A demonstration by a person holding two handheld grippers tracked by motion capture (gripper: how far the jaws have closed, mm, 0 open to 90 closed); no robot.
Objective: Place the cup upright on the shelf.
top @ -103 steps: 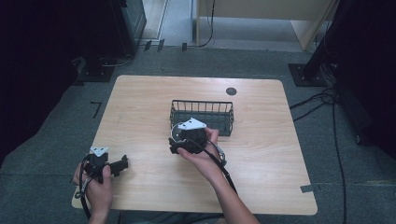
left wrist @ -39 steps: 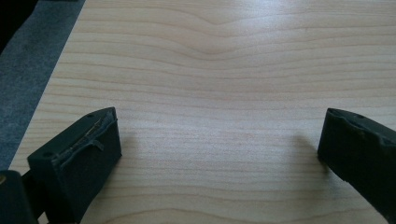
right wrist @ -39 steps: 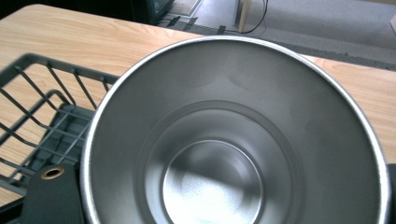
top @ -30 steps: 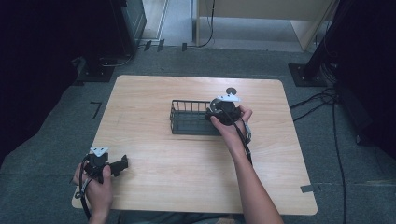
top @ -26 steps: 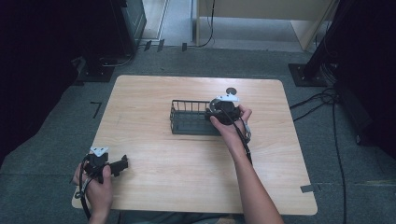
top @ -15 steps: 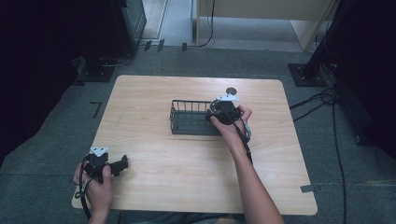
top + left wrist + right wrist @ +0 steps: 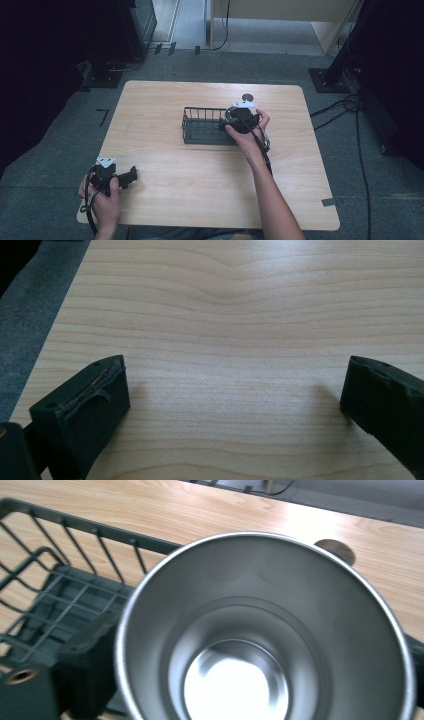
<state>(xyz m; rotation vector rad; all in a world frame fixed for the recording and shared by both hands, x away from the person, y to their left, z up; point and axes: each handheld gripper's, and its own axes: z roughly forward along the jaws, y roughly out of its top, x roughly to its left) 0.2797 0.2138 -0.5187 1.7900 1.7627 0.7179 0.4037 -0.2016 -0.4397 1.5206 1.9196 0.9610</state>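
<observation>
Resting down at the near left corner of the wooden table [image 7: 165, 165], the left gripper [image 7: 131, 176] is lying low in the person's left hand [image 7: 102, 197], and in the left gripper view its jaws are standing wide apart with nothing but bare wood grain between them. Moving across to the middle, the black wire basket [image 7: 200, 127] is sitting on the tabletop, well apart from that left gripper. At the basket's right end, the right gripper [image 7: 223, 126] is hovering in the person's right hand [image 7: 247, 135], and in the right gripper view its jaws are clamping a shiny steel cup [image 7: 260, 630], mouth facing the camera, held over the basket's right end beside its wire wall [image 7: 75, 535].
</observation>
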